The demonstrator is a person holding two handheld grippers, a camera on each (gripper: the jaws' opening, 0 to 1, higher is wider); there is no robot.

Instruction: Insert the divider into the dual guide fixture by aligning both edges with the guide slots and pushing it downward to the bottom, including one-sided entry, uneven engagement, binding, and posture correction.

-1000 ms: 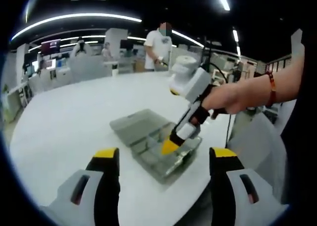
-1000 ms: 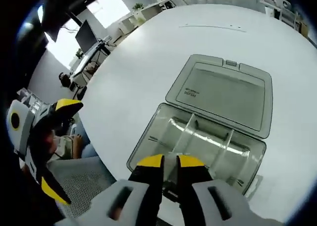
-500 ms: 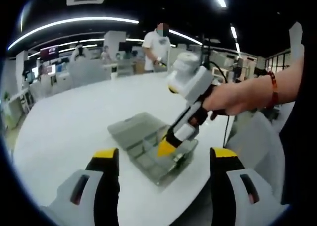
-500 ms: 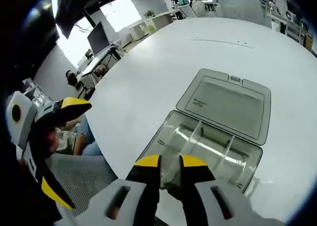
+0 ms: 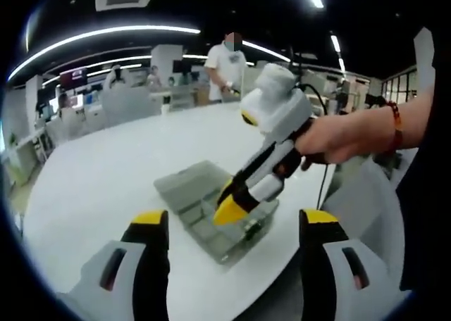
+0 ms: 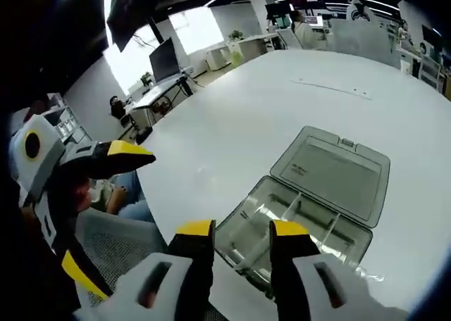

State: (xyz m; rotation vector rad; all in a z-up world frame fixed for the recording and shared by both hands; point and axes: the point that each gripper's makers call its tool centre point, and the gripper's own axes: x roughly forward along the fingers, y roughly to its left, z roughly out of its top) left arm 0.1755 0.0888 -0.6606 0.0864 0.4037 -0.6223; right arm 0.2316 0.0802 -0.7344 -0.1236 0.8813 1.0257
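Clear fixture box point(image 6: 299, 226), lid point(image 6: 331, 172) flat open, sits near table point(image 5: 99, 173) edge closest to person. Dividers upright inside. R gripper point(image 6: 242, 231) above box, jaws apart, empty. L gripper point(image 5: 229, 222) off to side, jaws spread, empty

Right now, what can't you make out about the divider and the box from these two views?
- Left gripper view: the right gripper covers part of the clear compartment box, hiding the slots.
- Right gripper view: the dividers are clear on clear, so seating depth is unreadable.
- Lid label: too small to read.
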